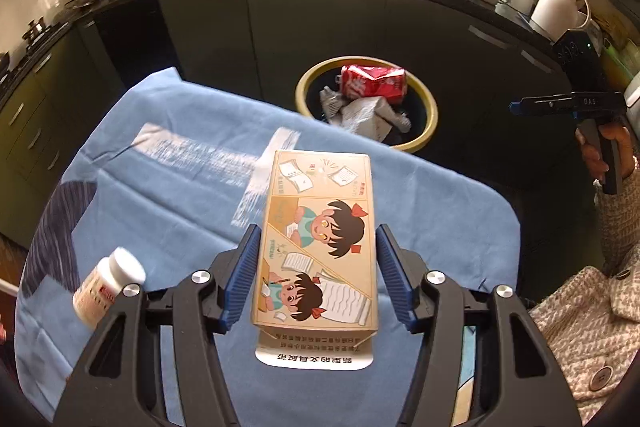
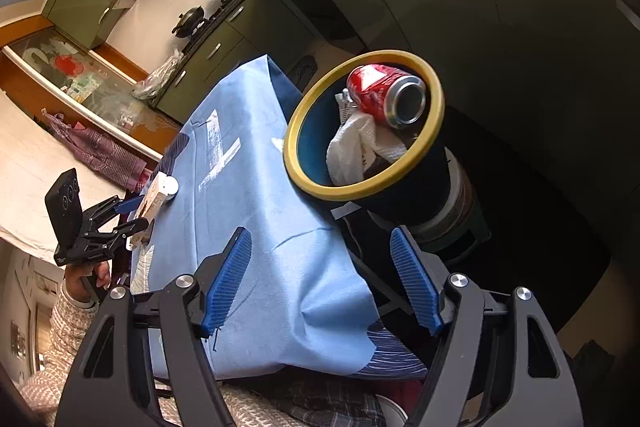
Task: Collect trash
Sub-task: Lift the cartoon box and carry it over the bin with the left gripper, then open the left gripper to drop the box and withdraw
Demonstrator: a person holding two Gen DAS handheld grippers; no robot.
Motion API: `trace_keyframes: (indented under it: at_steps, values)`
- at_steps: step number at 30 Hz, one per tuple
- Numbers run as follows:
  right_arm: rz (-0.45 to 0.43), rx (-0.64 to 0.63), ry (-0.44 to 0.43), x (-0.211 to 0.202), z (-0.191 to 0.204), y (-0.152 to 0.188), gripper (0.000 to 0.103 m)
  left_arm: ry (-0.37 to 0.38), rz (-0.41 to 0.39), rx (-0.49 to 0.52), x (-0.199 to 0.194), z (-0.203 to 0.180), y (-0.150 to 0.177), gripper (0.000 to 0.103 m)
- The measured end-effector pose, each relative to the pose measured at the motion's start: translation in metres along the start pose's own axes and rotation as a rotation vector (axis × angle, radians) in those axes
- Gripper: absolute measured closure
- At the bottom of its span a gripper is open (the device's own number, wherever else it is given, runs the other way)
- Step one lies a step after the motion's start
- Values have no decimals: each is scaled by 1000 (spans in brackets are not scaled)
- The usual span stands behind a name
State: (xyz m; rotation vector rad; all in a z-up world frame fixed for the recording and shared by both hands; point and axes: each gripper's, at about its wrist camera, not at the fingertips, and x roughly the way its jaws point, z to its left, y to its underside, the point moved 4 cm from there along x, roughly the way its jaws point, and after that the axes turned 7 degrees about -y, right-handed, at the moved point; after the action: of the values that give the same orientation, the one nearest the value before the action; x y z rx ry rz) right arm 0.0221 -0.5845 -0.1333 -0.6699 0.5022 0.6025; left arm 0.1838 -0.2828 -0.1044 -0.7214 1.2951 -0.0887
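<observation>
L gripper (image 1: 316, 275) clamps 1 cartoon-print box (image 1: 318, 239) btwn its blue pads, above the blue cloth (image 1: 180, 163). 1 white bottle (image 1: 108, 285) lies just to its left. Ahead: 1 yellow-rimmed bin (image 1: 428, 131) w/ 1 red can (image 1: 374, 83) & crumpled paper (image 1: 360, 115). R gripper (image 2: 320, 275) spread wide, holding nothing.

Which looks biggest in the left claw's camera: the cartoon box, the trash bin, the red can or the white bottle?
1. Cartoon box, though it sits closest to the camera, which inflates it.
2. Trash bin.
3. White bottle and red can look about alike; the bottle is nearer, so unsure.
</observation>
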Motion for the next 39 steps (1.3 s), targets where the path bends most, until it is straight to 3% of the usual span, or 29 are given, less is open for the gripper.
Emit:
trace_keyframes:
  at_steps: [6,12,17,22,25,30,35,39]
  values:
    - [-41,61,13,-20,-34,1,31,54,-4,96,42,-43,-75,47]
    - [-74,122,19,-34,-62,7,31,93,35,77,110,-59,-136,47]
    - [-97,154,27,-47,-77,9,30,93,84,16,162,-63,-158,47]
    - [-97,153,17,-50,-78,12,30,77,138,-27,189,-67,-154,41]
    - [-89,137,11,-48,-74,13,30,80,119,-10,170,-77,-147,41]
    - [-56,87,4,-39,-58,11,30,87,35,-62,95,-73,-120,35]
    - [8,-15,-6,-21,-25,7,26,63,-24,-162,24,-56,-58,34]
    - [94,-158,-17,5,23,-2,26,-2,-56,-247,-20,-43,8,33]
